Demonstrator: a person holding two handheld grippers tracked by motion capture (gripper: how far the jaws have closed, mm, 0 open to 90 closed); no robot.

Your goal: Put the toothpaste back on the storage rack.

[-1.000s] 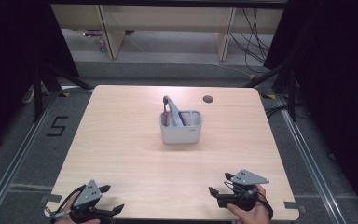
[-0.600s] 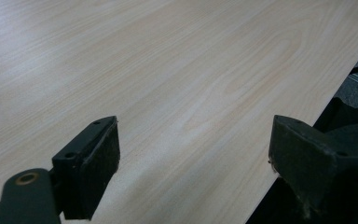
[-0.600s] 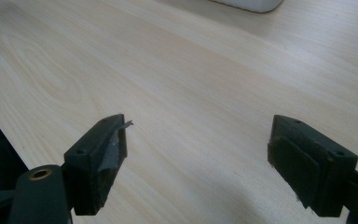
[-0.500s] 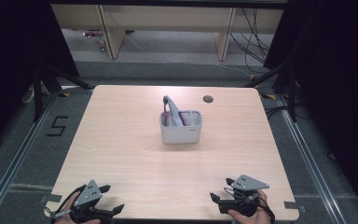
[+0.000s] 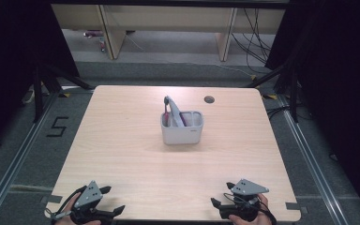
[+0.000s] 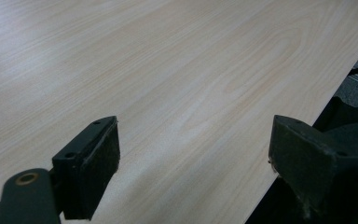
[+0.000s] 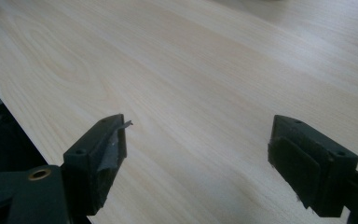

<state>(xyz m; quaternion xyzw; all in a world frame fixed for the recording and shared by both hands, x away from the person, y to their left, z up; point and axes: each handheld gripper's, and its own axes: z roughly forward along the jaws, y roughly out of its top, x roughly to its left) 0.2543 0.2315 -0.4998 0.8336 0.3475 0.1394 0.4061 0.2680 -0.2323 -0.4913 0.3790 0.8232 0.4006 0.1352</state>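
High view: grey caddy (image 5: 182,131) upright, 2 compartments, utensils (image 5: 171,108) inside.

Caddy (image 5: 182,127) mid-table (image 5: 122,154), toward the far edge, tools (image 5: 172,110) inside. Hole (image 5: 209,99) behind, to the right. Left gripper (image 5: 110,202) and right gripper (image 5: 219,202) at near corners, well apart.

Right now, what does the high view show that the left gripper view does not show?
High view: the grey caddy with tools standing in it at mid-table, a dark round hole behind it, and the right gripper at the near edge. Left gripper view: a close look at the left gripper, its jaws wide apart. Both: the pale wooden table.
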